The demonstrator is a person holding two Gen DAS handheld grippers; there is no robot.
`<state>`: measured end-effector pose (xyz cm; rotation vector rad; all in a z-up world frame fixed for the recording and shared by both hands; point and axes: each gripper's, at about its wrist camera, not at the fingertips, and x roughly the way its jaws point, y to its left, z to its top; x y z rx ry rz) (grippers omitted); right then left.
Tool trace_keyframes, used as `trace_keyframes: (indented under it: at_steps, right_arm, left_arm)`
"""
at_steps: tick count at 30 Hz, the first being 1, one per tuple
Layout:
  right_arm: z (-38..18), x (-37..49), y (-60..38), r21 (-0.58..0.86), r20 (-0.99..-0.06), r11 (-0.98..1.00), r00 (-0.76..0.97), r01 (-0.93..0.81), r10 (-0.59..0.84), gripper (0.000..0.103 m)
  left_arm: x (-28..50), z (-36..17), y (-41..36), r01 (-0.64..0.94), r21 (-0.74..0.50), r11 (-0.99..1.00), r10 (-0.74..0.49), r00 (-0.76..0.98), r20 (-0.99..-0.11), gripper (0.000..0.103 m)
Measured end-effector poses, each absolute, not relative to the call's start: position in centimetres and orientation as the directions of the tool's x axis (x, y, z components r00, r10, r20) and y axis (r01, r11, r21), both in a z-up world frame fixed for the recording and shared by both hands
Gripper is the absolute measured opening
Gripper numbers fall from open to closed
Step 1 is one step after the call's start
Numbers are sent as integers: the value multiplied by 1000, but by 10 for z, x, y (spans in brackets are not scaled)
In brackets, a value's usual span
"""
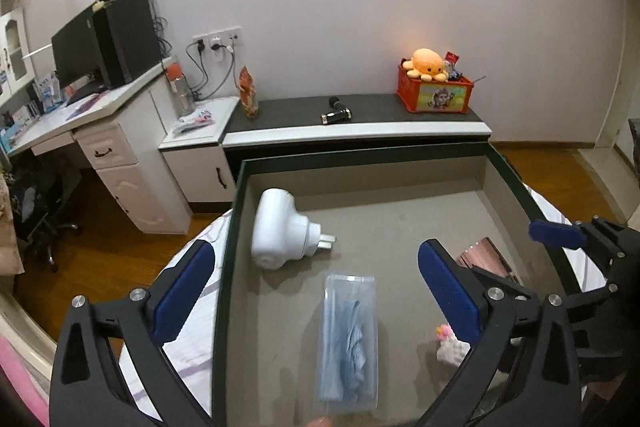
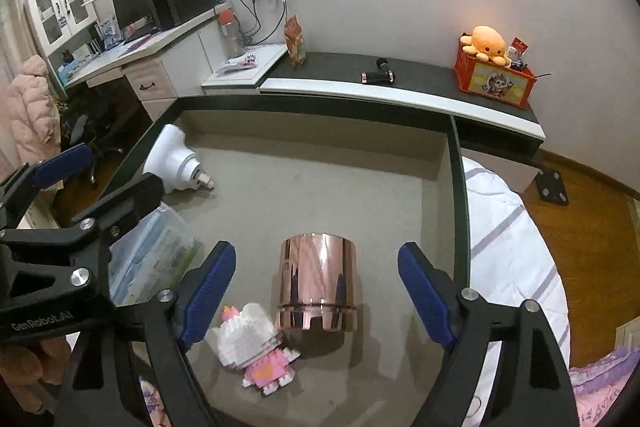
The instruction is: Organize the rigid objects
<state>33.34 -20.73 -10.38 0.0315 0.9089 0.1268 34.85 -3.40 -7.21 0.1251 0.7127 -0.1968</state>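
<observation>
Rigid objects already lie in the box, a shallow grey-floored tray with a dark rim resting on the bed. We count four things inside: a white plug-in device on its side near the far left corner, a clear packet of blue material in the middle, a shiny rose-gold cup lying toward the right, and a small pink-and-white brick figure just beside the cup's near end.

Our left gripper hangs over the packet with its fingers wide apart; the packet lies on the floor between them and the pads do not press it. Our right gripper stands the same way over the cup, fingers spread to either side with clear gaps, holding nothing.

We judge that both pieces have been set down and the placing part is largely done. No loose object shows on the bed outside the rim, though the near bed is mostly hidden behind our grippers. What may remain is tidying: the cup and plug lie on their sides, and the figure sits close against the cup.
</observation>
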Motion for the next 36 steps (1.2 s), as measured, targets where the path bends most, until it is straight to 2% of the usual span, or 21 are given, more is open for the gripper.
trace_keyframes:
  at_steps: [8,21,25,36]
  right_arm:
    - [-71,287,-210,111,-720,993,686,-29,101,92]
    - [-3,138,-190,129,-544,992,836,1,70,92]
    - [5,99,-184,122,-511,992,858,11,53,92]
    - [10,11,-171,92,-437,995,900,38,6,92]
  left_arm:
    - [277,-35,-9,180,21,983,-137,814,-565,103]
    - [132,8,22,89,-4,996,-83,908,-411,103]
    - [96,7,25,70,0,998,-64,917,-393,103]
    - [42,-13,35,43,-11,999,-43,905,-423,103]
